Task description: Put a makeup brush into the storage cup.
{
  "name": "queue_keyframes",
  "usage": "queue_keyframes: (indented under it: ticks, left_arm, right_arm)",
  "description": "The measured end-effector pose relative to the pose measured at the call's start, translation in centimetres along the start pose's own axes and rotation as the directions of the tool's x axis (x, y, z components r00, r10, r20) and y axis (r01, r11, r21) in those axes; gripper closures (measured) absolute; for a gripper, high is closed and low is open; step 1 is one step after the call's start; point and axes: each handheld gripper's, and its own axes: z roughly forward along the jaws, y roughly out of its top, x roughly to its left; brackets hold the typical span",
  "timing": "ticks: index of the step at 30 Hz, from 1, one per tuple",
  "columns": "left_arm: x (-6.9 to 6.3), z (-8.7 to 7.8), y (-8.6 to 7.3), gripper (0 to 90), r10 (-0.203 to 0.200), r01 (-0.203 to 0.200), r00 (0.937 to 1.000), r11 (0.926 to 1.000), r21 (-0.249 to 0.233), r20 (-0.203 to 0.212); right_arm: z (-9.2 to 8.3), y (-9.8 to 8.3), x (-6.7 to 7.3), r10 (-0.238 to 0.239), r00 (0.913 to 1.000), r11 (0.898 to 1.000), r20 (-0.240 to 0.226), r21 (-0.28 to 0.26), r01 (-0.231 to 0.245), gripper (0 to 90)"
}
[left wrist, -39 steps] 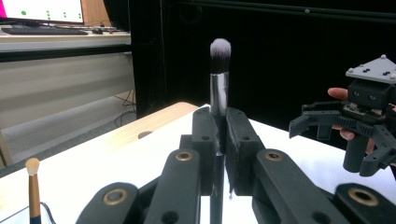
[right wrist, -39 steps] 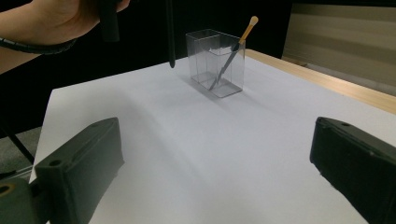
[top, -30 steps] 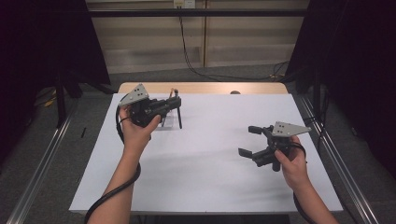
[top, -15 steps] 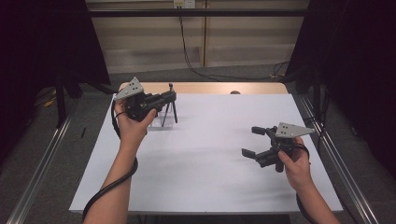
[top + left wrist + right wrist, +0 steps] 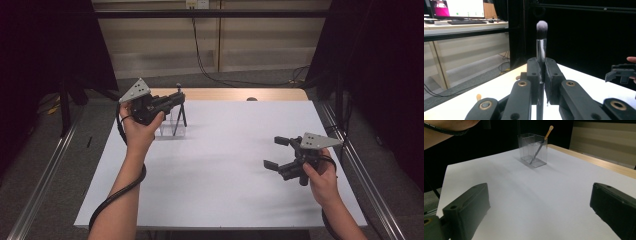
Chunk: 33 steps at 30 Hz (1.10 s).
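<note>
Our left tool (image 5: 175, 97) is clenched on a makeup brush (image 5: 541, 37), its two black jaws pressed against the silver ferrule from either side; in the left gripper view the brush stands upright between them, its pale grey bristle tuft topmost and its dark handle running down below the jaws; in the high view we hold this tool raised at the far left of the counter (image 5: 225, 165), just above a clear plastic holder (image 5: 170, 129), and the brush handle slants down beside or into that holder, though we cannot tell which; our right tool (image 5: 275, 152) hangs low over the near right part of the white sheet, well apart from the left one, its jaws spread wide with nothing between them; in the right gripper view the two black jaws frame bare white surface, and beyond them the holder (image 5: 533, 150) shows two compartments, one of which carries a thin stick with a light wooden tip (image 5: 544, 141) leaning toward the rim; that stick is the nearest thing to the brush inside the holder; a wooden edge of the counter runs along the far side past the sheet; behind it we see a black cable (image 5: 205, 60) trailing across the floor, dark curtains at both sides, and, in the left gripper view, a lit monitor (image 5: 456, 8) and a keyboard on a desk well off to the side.
</note>
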Motion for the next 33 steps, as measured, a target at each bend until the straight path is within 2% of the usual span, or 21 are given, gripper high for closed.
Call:
queue_keyframes:
  ticks: [6, 14, 19, 24, 29, 33]
  left_arm:
    - [0.5, -0.2, 0.2, 83.5, -0.004, 0.004, 0.9999, 1.0, -0.004, -0.016]
    - [1.2, -0.4, 0.3, 83.5, 0.015, -0.015, 0.9976, 0.9999, -0.006, -0.068]
    - [1.7, -0.5, 0.2, 83.5, 0.012, -0.013, 0.9964, 0.9999, -0.007, -0.084]
    - [2.4, -0.2, 0.0, 83.5, 0.025, -0.025, 0.9933, 0.9997, 0.001, -0.112]
    - [3.2, 0.2, -0.6, 83.5, 0.016, -0.016, 0.9912, 0.9999, 0.004, -0.131]
    - [3.7, 0.5, -1.0, 83.5, 0.034, -0.032, 0.9869, 0.9994, 0.01, -0.158]
  right_arm:
    - [-0.1, -0.2, -0.1, 0.003, 1.0, 1.0, 0.001, -0.002, -0.003, 2.1]
    - [-0.2, -0.2, 0.0, -0.001, 1.0, 1.0, 0.0, -0.004, 0.001, 2.1]
    - [-0.1, -0.1, 0.1, -0.007, 1.0, 1.0, -0.003, -0.008, 0.007, 2.1]
    - [0.0, -0.2, 0.2, -0.005, 1.0, 1.0, -0.006, -0.007, 0.005, 2.1]
    - [0.0, -0.2, 0.1, -0.003, 1.0, 1.0, -0.007, -0.011, 0.003, 2.1]
    - [-0.2, -0.3, 0.0, -0.006, 1.0, 1.0, -0.002, -0.005, 0.006, 2.1]
